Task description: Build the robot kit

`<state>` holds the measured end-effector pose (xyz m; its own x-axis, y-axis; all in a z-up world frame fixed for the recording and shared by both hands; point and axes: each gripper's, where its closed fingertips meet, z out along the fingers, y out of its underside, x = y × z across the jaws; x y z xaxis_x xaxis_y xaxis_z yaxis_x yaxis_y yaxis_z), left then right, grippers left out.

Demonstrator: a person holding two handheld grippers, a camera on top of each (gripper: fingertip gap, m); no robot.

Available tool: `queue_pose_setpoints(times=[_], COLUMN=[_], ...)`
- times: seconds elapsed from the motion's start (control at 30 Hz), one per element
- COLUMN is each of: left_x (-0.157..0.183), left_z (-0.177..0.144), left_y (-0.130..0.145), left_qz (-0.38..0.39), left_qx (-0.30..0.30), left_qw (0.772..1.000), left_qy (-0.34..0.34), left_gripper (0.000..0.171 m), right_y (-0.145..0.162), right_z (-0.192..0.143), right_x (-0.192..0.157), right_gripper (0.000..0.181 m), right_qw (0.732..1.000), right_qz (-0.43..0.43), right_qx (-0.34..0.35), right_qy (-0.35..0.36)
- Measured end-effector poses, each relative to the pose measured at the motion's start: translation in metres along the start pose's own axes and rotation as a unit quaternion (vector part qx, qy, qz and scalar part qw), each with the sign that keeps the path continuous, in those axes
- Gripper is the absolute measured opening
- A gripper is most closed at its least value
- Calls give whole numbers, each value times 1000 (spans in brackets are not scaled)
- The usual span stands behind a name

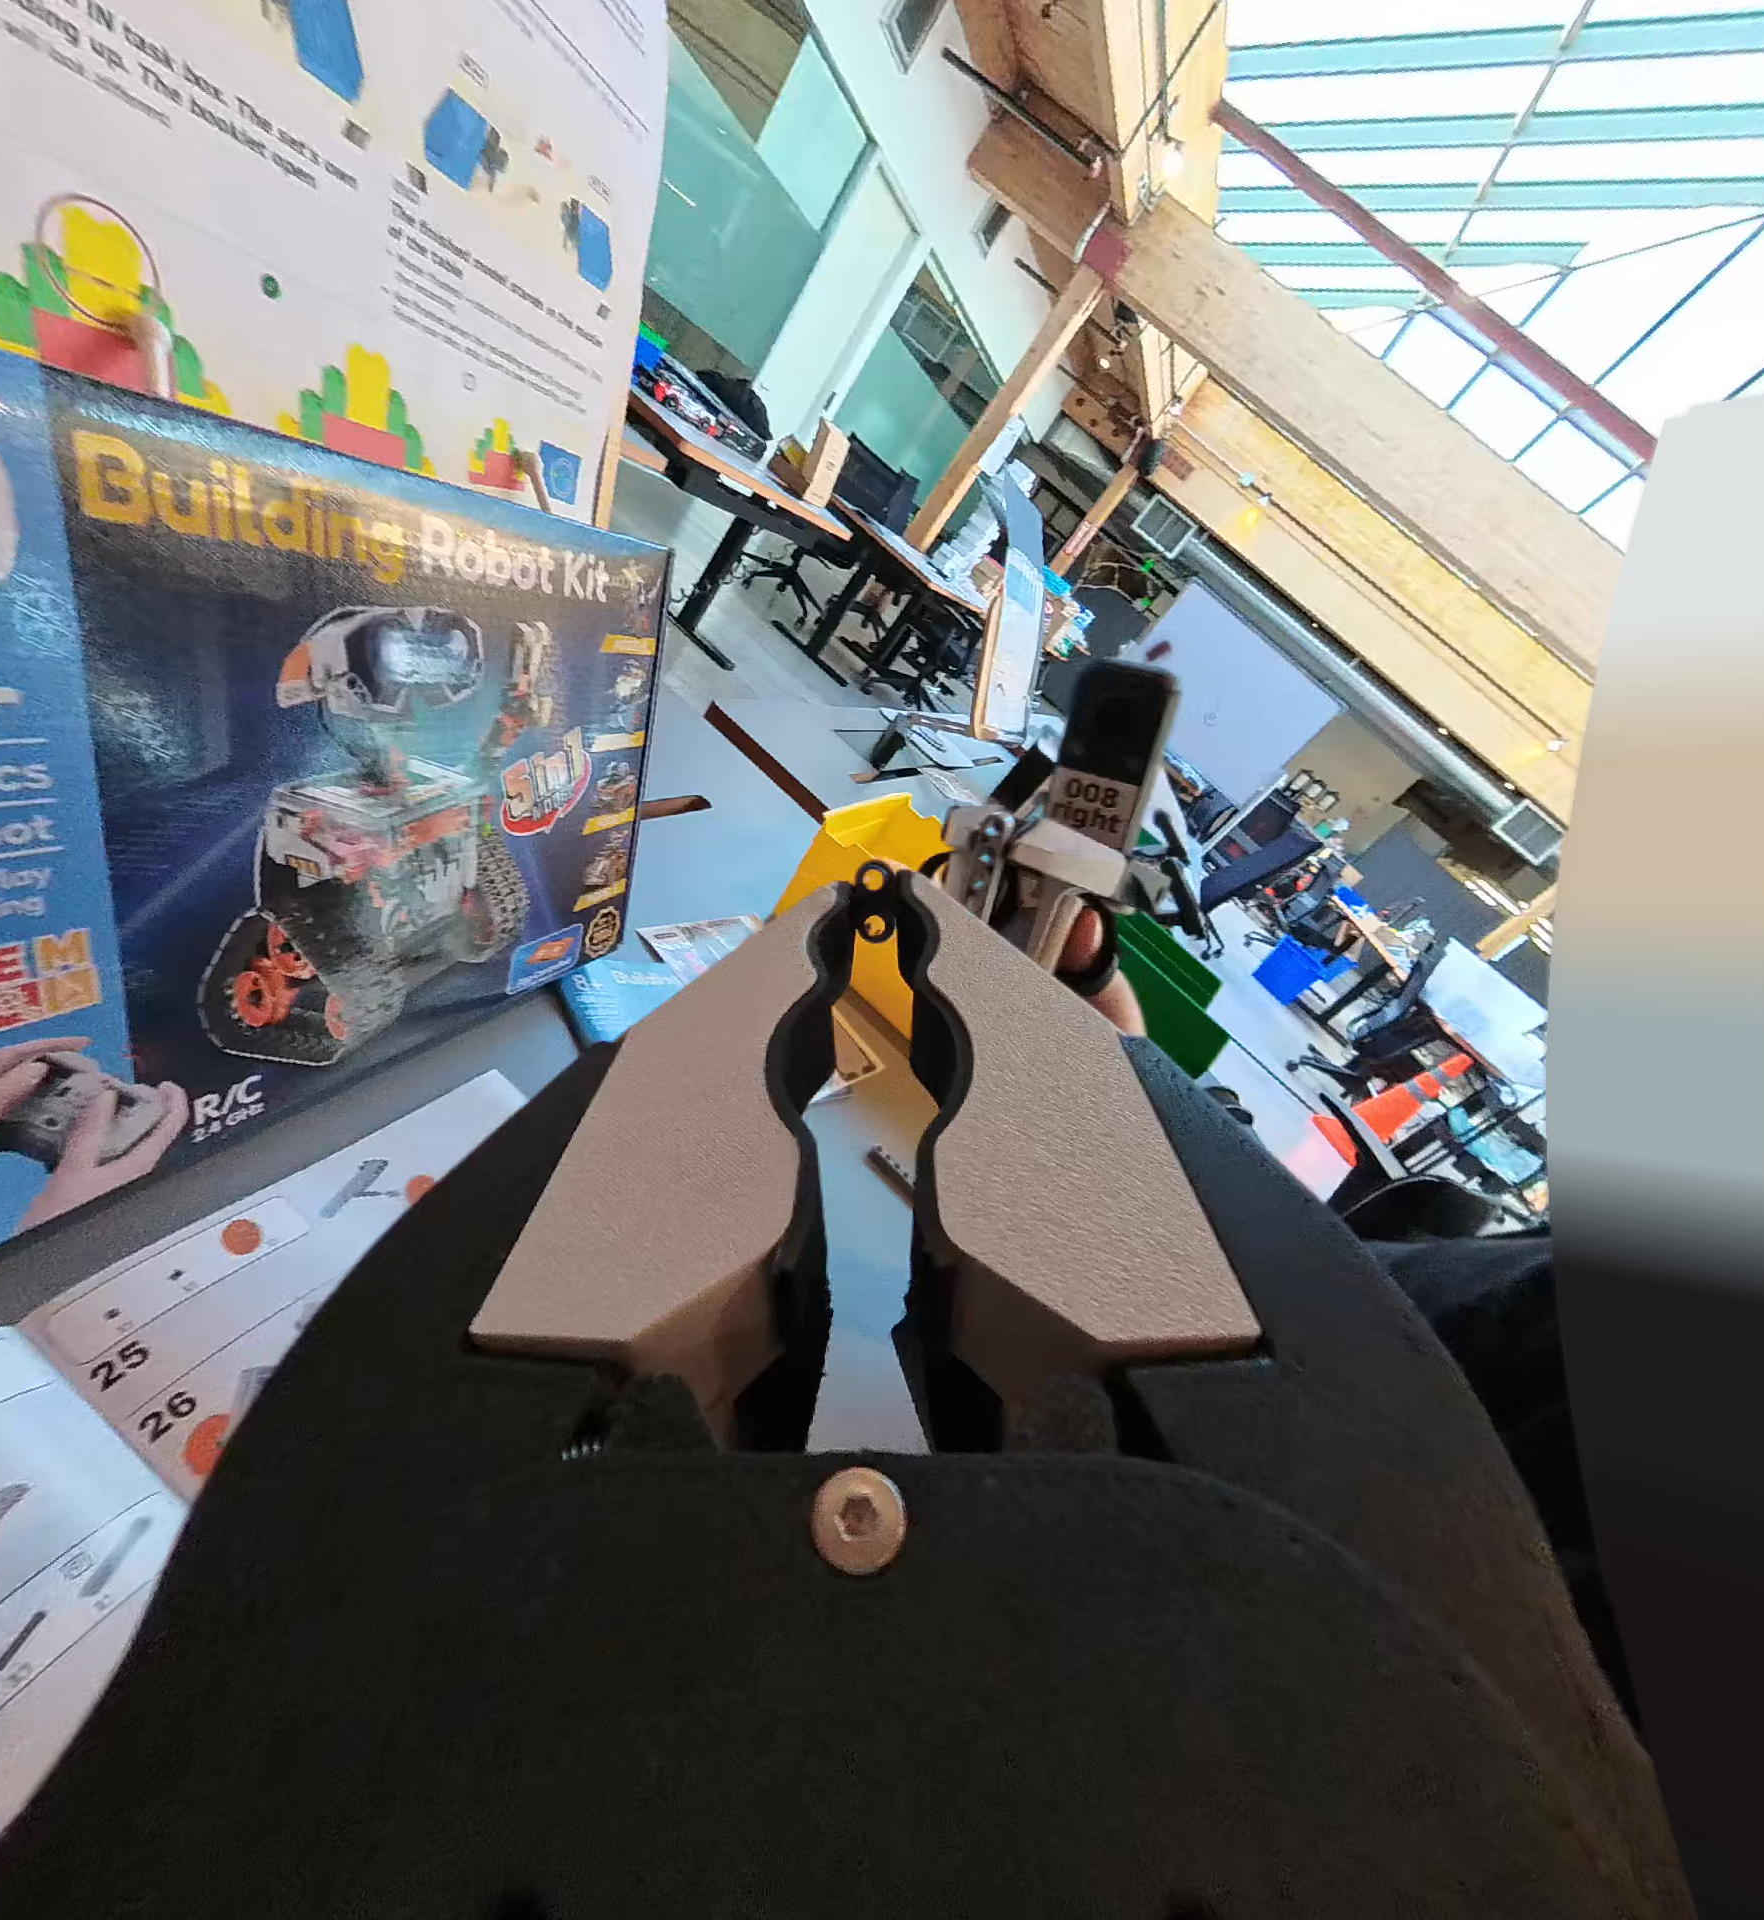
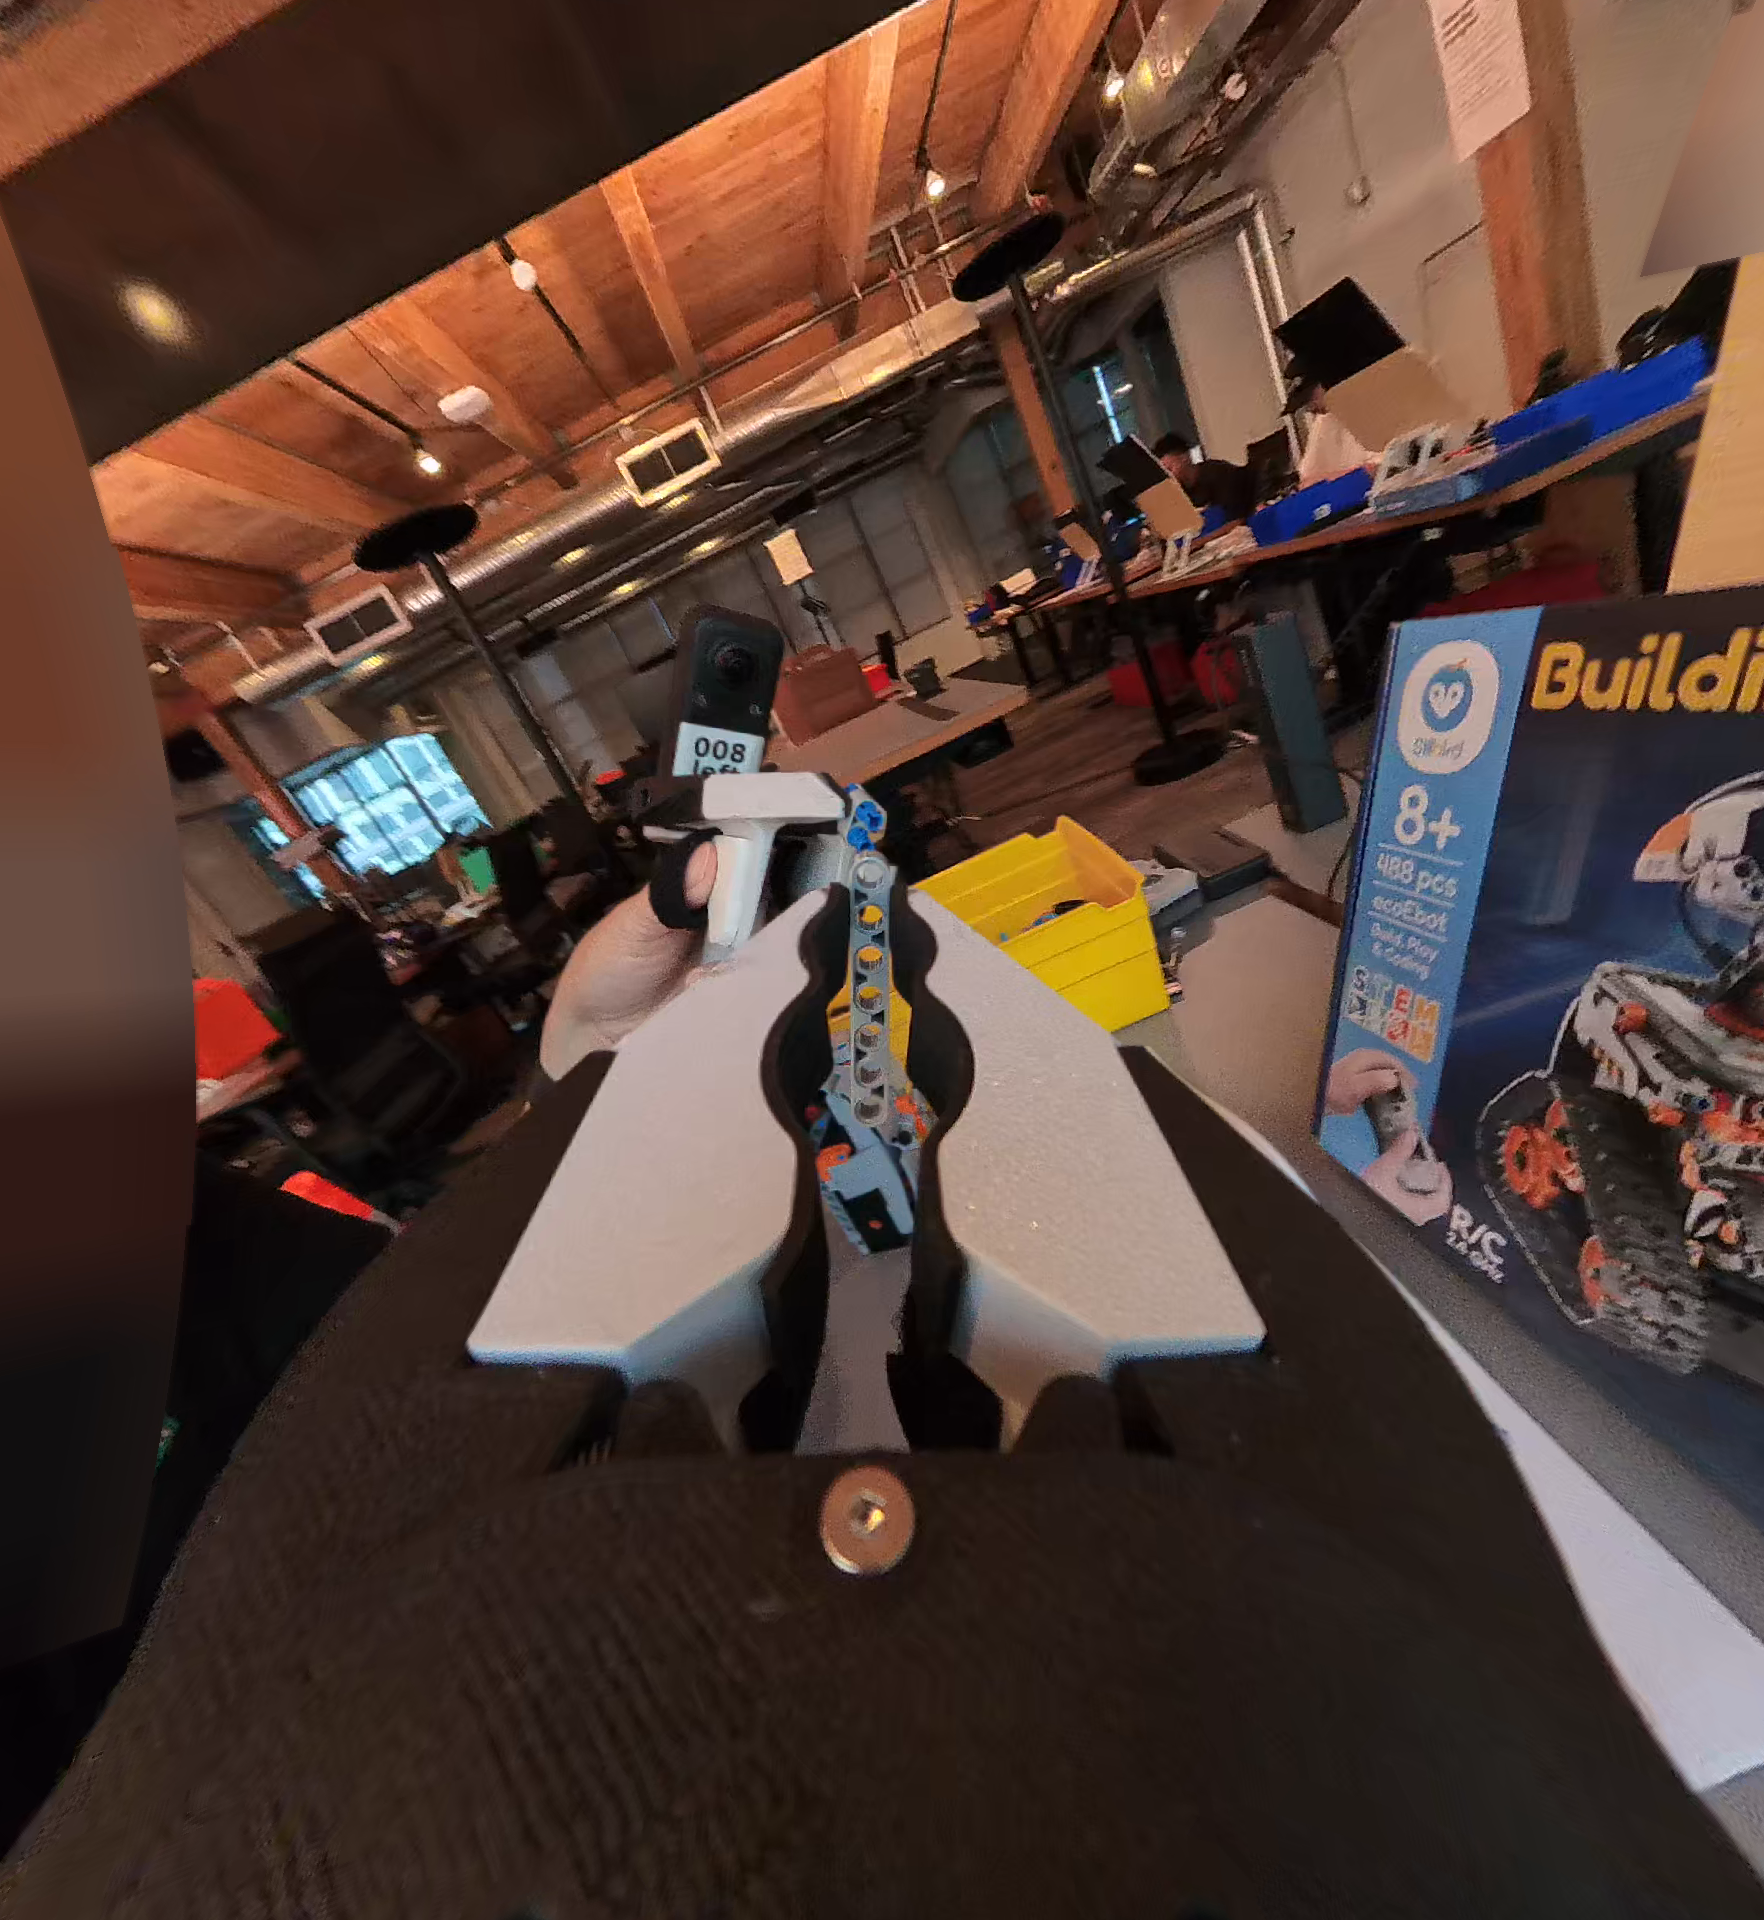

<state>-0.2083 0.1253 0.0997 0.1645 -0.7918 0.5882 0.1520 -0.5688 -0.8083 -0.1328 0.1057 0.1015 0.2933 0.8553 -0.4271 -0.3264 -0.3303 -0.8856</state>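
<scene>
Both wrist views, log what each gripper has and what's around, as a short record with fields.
left gripper: shut on a small black linked piece
right gripper: shut on a grey holed beam assembly
behind: yellow bin, green bin
standing nearby: blue kit box
on table: open instruction booklet

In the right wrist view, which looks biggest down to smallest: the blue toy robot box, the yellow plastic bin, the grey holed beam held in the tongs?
1. Blue cardboard robot-kit box, cut off by the frame.
2. Yellow plastic bin.
3. Grey holed plastic beam, clamped in the right tongs.
The beam is nearest the camera yet looks smallest.
</scene>
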Motion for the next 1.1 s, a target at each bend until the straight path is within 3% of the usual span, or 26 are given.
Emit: queue_pose_setpoints(times=[0.33, 0.6, 0.77, 0.93, 1.1], left_x=[6, 11, 23, 23, 10], left_z=[34, 38, 21, -10, -16], left_y=[17, 19, -5, -36, -41], left_qz=[-90, -104, -72, -9, -36], left_qx=[2, 5, 58, 143, 164], left_qw=[992, 988, 988, 987, 983], left_qy=[92, 111, 122, 79, 69], left_gripper=[5, 5, 5, 5, 4], right_y=[1, 15, 11, 2, 0], right_z=[-2, 6, 4, -1, -5], right_x=[-9, -3, -2, -2, 5], right_gripper=[5, 5, 5, 5, 5], right_qw=[980, 977, 982, 981, 982], right_qz=[141, 162, 143, 141, 142], right_qx=[47, 49, 56, 75, 83], right_qy=[-130, -126, -110, -106, -91])
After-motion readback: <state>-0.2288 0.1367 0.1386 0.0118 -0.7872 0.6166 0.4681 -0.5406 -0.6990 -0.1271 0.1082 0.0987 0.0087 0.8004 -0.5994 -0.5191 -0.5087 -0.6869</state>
